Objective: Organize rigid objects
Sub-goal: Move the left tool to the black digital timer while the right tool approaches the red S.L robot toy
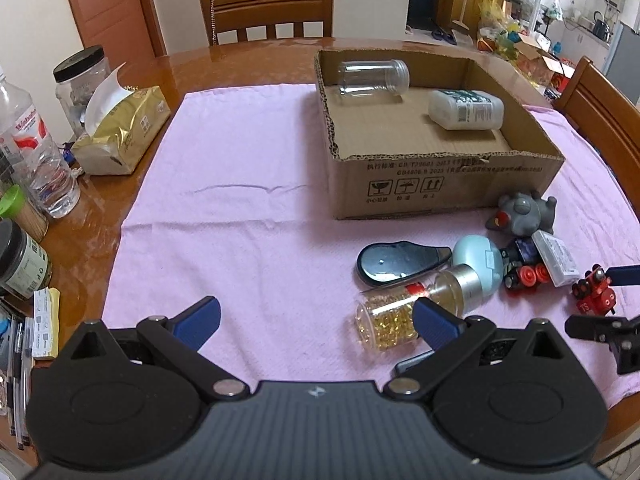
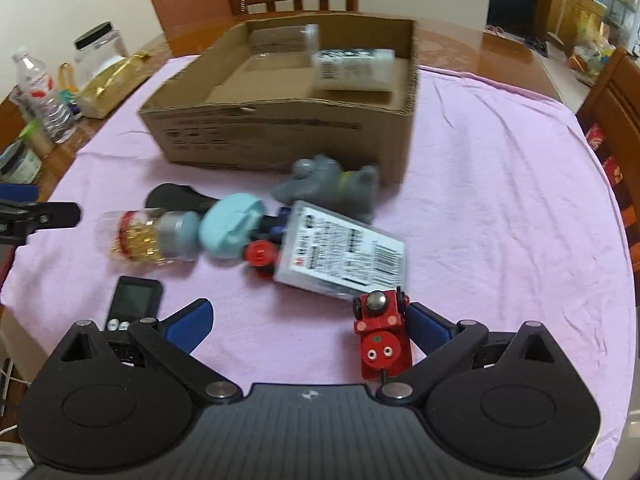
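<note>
An open cardboard box (image 1: 440,184) (image 2: 260,140) on the pink cloth holds a clear jar (image 1: 372,76) and a white bottle (image 1: 466,110), both lying down. In front of it lie a grey toy (image 1: 524,212) (image 2: 328,184), a dark dish (image 1: 400,264), a light-blue round case (image 1: 480,264) (image 2: 232,226), a capsule bottle (image 1: 400,316) (image 2: 152,236), a flat clear box (image 2: 344,256) and a black-and-red toy (image 1: 524,272). My left gripper (image 1: 316,316) is open over bare cloth. My right gripper (image 2: 310,326) is open, with a red toy train (image 2: 382,336) (image 1: 596,292) against its right finger.
A black remote (image 2: 134,304) lies near my right gripper's left finger. At the table's left edge stand a gold tissue pack (image 1: 124,128), a water bottle (image 1: 36,152) and jars (image 1: 80,80). Wooden chairs (image 1: 268,8) (image 1: 600,108) stand at the far and right sides.
</note>
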{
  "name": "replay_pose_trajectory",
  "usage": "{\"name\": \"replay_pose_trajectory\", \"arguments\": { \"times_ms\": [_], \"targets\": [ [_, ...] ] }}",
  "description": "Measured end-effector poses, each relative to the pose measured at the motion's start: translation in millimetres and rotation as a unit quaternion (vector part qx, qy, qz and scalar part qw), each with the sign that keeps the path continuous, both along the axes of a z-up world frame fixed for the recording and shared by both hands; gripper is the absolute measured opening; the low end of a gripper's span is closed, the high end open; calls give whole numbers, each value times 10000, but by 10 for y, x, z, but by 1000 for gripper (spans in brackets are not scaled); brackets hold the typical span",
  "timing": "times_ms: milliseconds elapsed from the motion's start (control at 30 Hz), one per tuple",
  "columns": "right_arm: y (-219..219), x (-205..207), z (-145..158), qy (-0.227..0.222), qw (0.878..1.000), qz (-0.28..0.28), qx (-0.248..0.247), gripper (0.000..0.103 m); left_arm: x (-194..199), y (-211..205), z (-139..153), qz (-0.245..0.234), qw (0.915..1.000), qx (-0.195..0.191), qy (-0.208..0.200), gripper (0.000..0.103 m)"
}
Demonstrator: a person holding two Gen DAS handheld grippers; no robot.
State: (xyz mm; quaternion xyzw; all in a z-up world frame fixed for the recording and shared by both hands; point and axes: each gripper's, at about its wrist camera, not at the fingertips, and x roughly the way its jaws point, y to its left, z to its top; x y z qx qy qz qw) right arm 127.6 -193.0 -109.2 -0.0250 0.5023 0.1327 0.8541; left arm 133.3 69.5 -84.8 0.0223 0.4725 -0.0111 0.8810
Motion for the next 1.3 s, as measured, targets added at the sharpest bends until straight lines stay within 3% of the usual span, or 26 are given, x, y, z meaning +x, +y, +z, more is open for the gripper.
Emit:
{"name": "replay_pose_trajectory", "arguments": {
  "times_ms": [133,300,567,1000,1133,1300],
  "targets": [
    [61,-38,11,132,9998,126,96,103,-21,1,1,-76,10000,6,2,102],
    [39,-76,-49,103,9993,-139,-323,103,-56,-30,-21,-224,9997,-7,41,102],
    [107,-24,-428,217,9946,-259,-979,103,-138,-208,-171,-723,9968,-147,300,102],
    [-83,-2,-459,204,9967,-199,-764,103,-119,-573,-648,-881,9942,-236,569,102],
    [-95,-3,-462,173,9968,-184,-764,103,-167,-586,-726,-854,9948,0,550,102],
    [-96,-27,-453,130,9970,-121,-758,103,-248,-432,-737,-684,9959,-35,599,102]
  ]
}}
